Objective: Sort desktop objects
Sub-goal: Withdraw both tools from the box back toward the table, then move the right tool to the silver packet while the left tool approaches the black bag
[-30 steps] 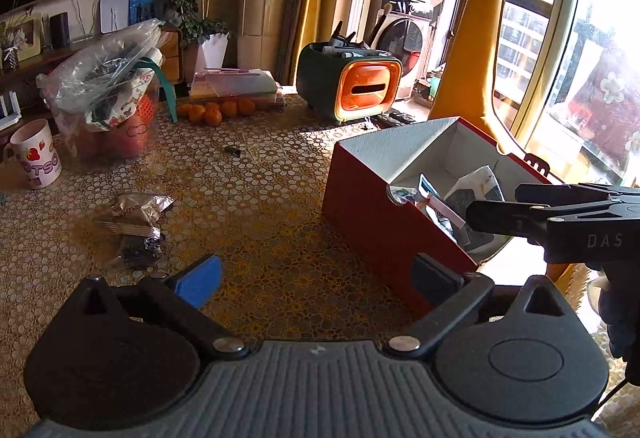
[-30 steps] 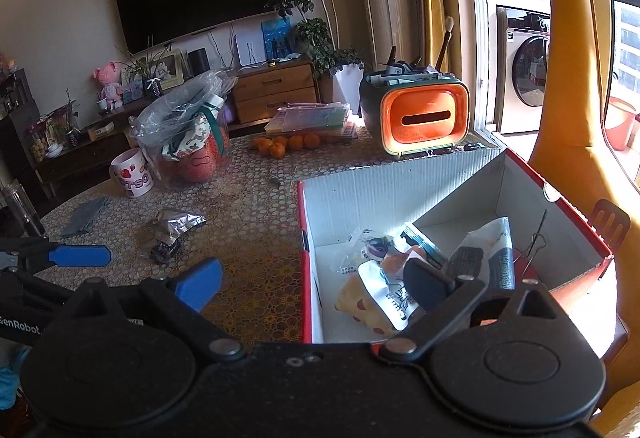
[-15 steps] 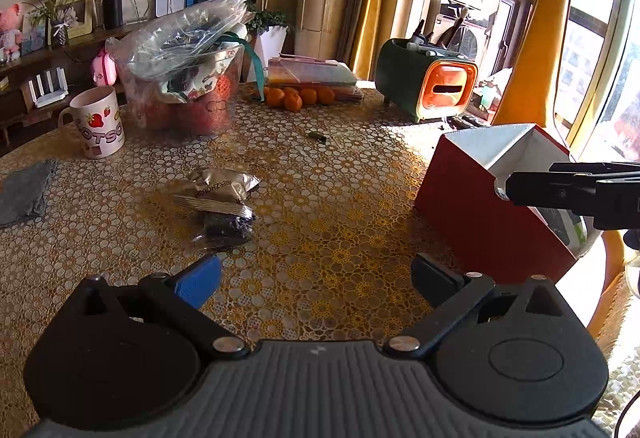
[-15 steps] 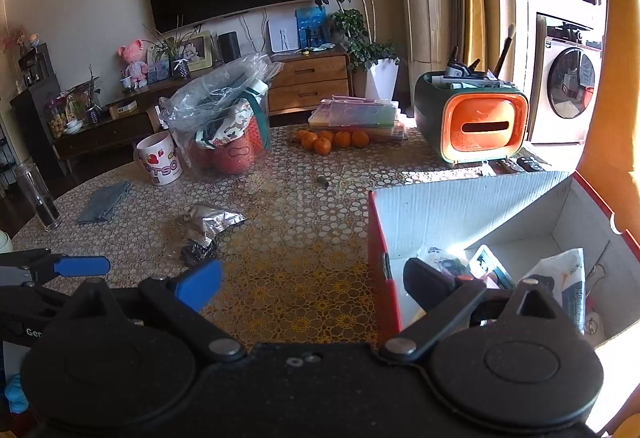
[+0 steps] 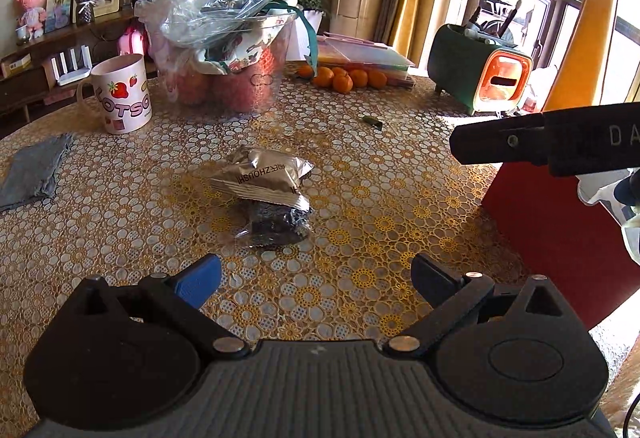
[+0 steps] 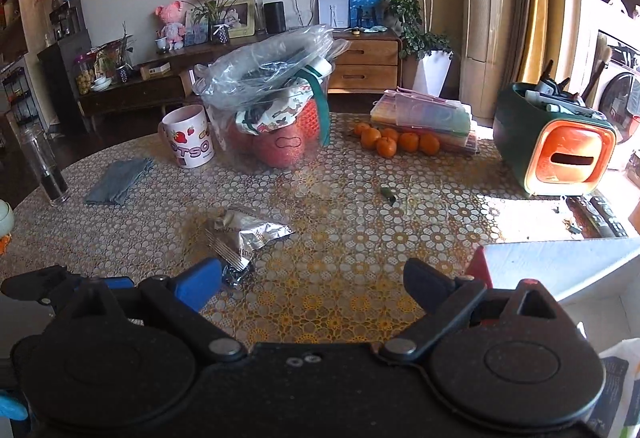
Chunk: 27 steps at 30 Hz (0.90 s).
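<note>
Silver foil snack packets (image 5: 266, 178) lie in the middle of the table, with a dark clear-wrapped packet (image 5: 276, 224) touching their near side. My left gripper (image 5: 316, 276) hovers open just short of them, nothing between its fingers. In the right wrist view the same foil packets (image 6: 244, 234) sit left of centre, and my right gripper (image 6: 312, 280) is open and empty beside them. The red box (image 5: 560, 234) with white inside stands at the right; its corner (image 6: 560, 266) shows in the right wrist view. The right gripper's finger (image 5: 520, 142) crosses above the box.
A strawberry mug (image 5: 122, 98), a clear tub of apples under a plastic bag (image 5: 228, 50), tangerines (image 5: 344, 78), a green-orange organiser (image 5: 480, 70), a small green item (image 5: 372, 121) and a grey cloth (image 5: 32, 170) surround the packets. A glass bottle (image 6: 44, 166) stands far left.
Both grippers have swung left, away from the red box and toward the foil packets, which are now closer and centred. Both stay open and empty.
</note>
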Motion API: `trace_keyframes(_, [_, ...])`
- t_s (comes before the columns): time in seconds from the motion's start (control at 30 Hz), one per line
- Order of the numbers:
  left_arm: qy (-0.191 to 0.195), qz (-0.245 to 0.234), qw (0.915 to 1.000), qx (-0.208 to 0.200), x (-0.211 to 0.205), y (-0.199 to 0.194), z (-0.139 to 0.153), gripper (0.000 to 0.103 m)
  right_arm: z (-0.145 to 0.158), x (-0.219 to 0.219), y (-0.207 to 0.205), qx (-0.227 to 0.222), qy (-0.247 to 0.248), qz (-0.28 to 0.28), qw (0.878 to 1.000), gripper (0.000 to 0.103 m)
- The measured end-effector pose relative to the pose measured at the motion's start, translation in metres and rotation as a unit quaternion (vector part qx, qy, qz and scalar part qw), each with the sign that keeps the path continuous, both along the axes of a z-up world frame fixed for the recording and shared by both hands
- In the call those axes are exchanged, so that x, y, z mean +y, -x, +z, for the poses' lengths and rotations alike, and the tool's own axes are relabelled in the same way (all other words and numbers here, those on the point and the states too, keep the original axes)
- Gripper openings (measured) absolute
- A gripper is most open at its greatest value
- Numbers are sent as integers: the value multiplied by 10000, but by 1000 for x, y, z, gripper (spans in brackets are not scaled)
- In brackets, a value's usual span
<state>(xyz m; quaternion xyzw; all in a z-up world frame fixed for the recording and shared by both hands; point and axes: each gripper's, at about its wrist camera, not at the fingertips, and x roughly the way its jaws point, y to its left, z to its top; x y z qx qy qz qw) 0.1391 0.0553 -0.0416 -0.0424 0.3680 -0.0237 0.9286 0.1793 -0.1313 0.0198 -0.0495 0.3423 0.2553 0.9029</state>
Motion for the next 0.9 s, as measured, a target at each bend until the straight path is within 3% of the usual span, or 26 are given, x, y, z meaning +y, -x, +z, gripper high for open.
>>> trace_keyframes(0.47, [-356, 36, 9993, -74, 3, -33, -26, 101, -20, 67, -67, 476, 315, 319, 9979, 97])
trace_keyframes(0.9, [-330, 209, 9992, -41, 14, -47, -41, 100, -42, 124, -121, 1310, 399, 462, 9895, 95])
